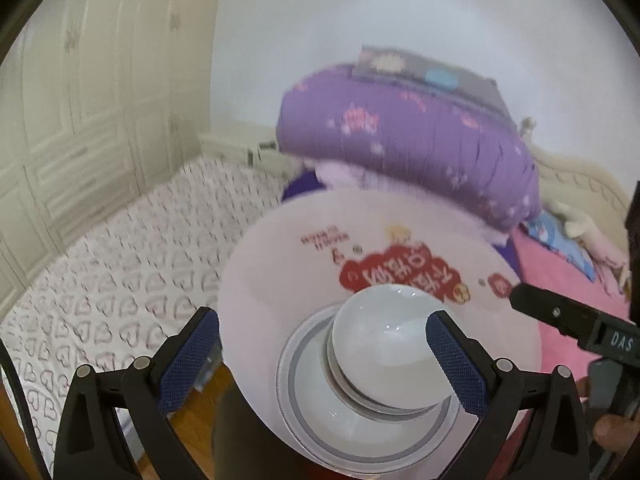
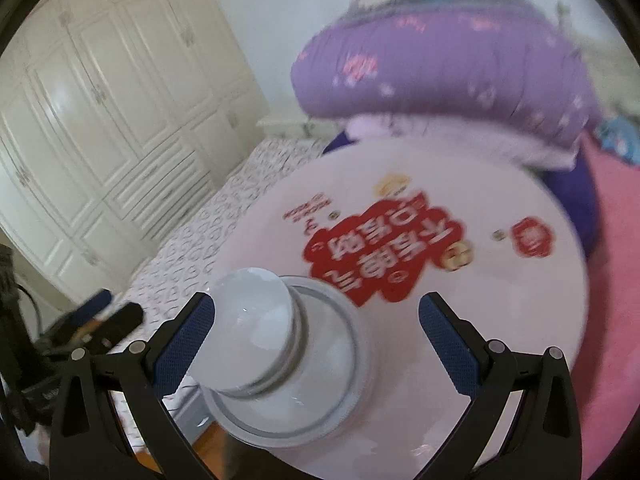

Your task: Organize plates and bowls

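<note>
Left wrist view: the left gripper (image 1: 322, 350) hangs with its blue-padded fingers (image 1: 188, 354) spread wide and nothing clamped between them. Below them sits a round white table (image 1: 280, 264) with a red printed label (image 1: 404, 272) (the writing reads upside down from here). On the near part of the table is a stack of dishes: a plate with a grey ring (image 1: 320, 412) at the bottom, and on it white bowls (image 1: 380, 344) nested together. The right-hand pad overlaps the bowls' edge in the picture, but I cannot tell whether it touches them. At the right edge the other tool's black finger (image 1: 560, 312) pokes in over the table's rim, with a bit of the person's hand (image 1: 612, 428) under it.

Right wrist view: the right gripper (image 2: 316, 340) is likewise released, jaws wide apart and empty. The same stack shows here toward the left finger: the ringed plate (image 2: 320, 420) on the table (image 2: 500, 320), with the nested bowls (image 2: 256, 332) on top, leaning in the fisheye. The left pad (image 2: 180, 352) lies just beside the bowls.

Behind the table a folded purple quilt (image 1: 420, 140) rests on a bed with a heart-patterned sheet (image 1: 120, 272) and a pink cover (image 2: 612, 280). A cream wardrobe (image 2: 100, 100) fills the left side. The frames are somewhat blurred.
</note>
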